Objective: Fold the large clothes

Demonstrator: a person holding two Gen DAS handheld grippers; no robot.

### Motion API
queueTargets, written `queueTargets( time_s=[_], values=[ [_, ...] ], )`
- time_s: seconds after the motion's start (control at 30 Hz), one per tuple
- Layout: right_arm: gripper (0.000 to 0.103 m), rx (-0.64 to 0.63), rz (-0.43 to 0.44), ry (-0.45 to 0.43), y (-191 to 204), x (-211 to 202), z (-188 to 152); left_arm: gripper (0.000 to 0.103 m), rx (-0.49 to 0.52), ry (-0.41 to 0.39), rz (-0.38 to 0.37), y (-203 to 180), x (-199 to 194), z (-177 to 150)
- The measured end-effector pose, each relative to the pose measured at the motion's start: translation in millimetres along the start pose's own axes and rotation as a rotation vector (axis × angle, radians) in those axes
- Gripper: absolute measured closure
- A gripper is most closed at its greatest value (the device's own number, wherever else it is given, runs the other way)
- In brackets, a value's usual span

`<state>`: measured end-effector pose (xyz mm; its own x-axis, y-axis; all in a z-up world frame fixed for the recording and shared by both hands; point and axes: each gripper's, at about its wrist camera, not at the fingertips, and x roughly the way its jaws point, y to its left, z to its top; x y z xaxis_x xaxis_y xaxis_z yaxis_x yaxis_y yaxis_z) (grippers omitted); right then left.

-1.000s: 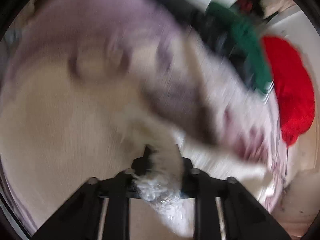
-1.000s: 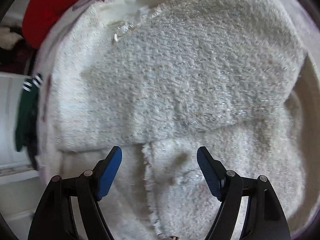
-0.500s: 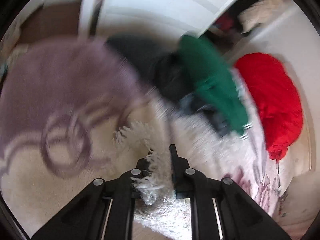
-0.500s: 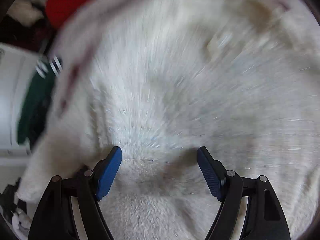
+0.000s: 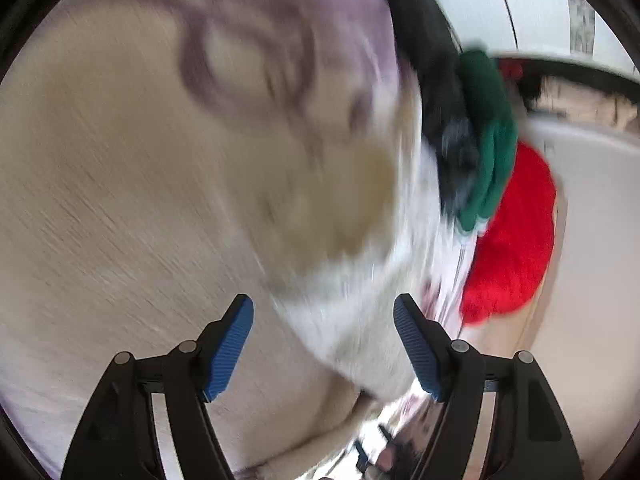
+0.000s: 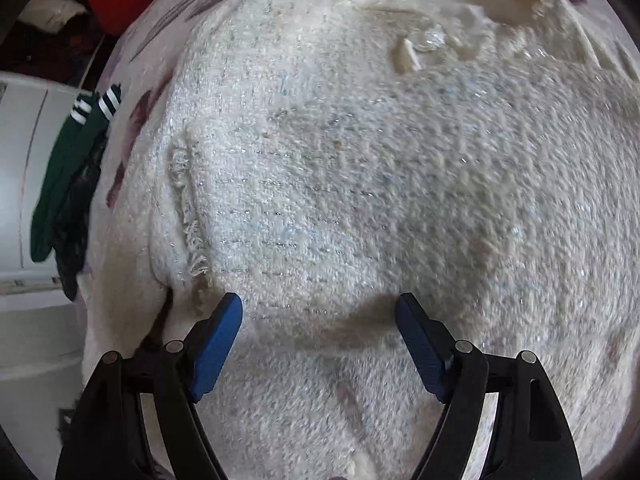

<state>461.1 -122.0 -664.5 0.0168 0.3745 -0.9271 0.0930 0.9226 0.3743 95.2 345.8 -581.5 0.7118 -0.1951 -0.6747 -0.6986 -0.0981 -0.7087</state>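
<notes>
Left tool [image 5: 323,344] released; sweater [image 6: 360,200] under both.

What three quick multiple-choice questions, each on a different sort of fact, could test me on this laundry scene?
1. Where does the green garment lie from the white fluffy garment in the right wrist view?
A left
B right
C on top

2. What colour are the gripper pads?
A red
B blue
C yellow

3. What is the left gripper doing?
A open, holding nothing
B shut on cloth
C out of view

Answers:
1 A, it hangs at the left edge.
2 B, both pads show blue.
3 A, a wide gap, no cloth pinched.
</notes>
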Motion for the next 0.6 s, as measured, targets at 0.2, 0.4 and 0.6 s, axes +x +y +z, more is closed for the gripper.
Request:
queueTargets(
  time_s=[0.2,0.4,0.6],
  values=[
    [0.022,0.072,-0.088,-0.067,-40.3,-32.5,-1.8,0.034,-0.02,-0.146,0.146,-36.0,59.6,-1.8],
    [0.022,0.048,-0.122,-0.09,-54.3,-49.6,11.5,0.094,0.159,-0.322,0.218,-114.9,43.5,11.4],
    [0.021,0.015,-0.141,-0.08,-59.4,-42.8,36.6,0.094,0.462,-0.396,0.221,-192.3,23.0,-9.3]
  ],
)
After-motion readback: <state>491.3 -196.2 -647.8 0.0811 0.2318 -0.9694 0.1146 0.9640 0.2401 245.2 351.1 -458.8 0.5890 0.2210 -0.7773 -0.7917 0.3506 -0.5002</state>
